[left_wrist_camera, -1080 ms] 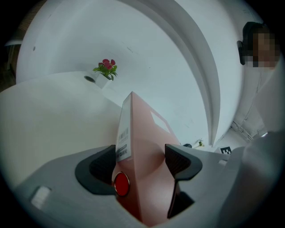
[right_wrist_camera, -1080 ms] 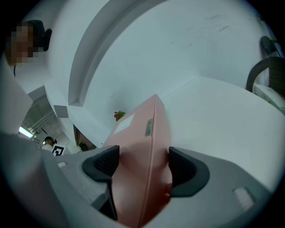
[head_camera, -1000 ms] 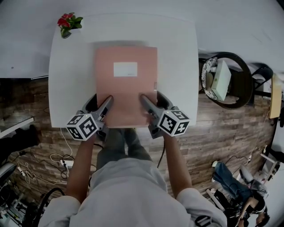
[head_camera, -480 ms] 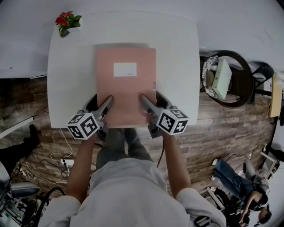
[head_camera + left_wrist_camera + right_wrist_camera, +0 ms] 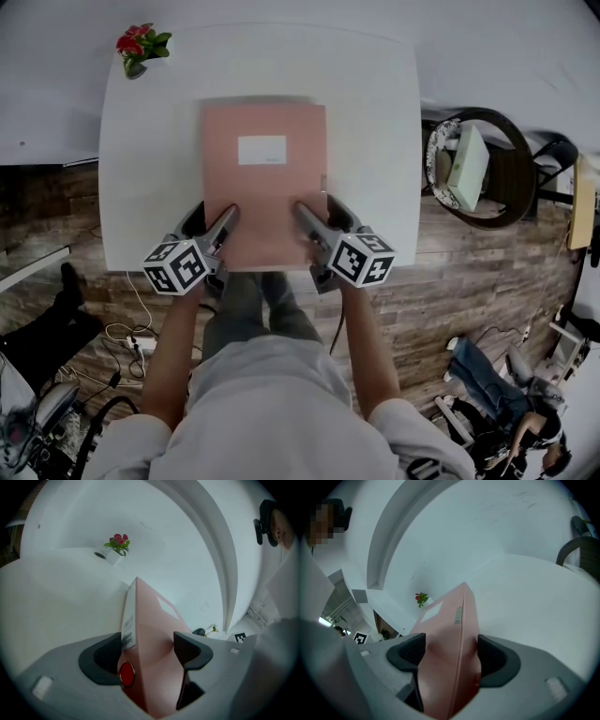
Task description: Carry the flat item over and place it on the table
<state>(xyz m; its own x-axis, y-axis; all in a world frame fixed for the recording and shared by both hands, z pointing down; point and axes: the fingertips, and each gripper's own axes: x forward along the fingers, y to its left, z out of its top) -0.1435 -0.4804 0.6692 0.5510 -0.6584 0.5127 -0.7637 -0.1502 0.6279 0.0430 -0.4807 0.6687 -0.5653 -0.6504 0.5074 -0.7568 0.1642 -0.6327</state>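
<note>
**Head view: two grippers clamped on a pink folder at the table's near edge**

The left gripper [image 5: 225, 217] bites the near left corner of the pink folder [image 5: 265, 187]. In the left gripper view its dark jaws are pressed against both faces, with the folder's spine between them. That spine carries a barcode sticker [image 5: 128, 632] and a red round spot [image 5: 126, 673].

The right gripper [image 5: 305, 211] holds the near right corner in the same way. In the right gripper view its jaws are closed on the folder's thickness.

The folder lies flat over the middle of the white table [image 5: 375, 112], with a white label [image 5: 262, 150] facing up. Its near edge sits about level with the table's near edge. Whether it rests on the surface or is held just above it cannot be told.

A small pot of red flowers [image 5: 139, 47] stands at the table's far left corner, well apart from the folder. A dark round chair [image 5: 502, 187] stands beside the table on the right, on the wood-pattern floor.
</note>
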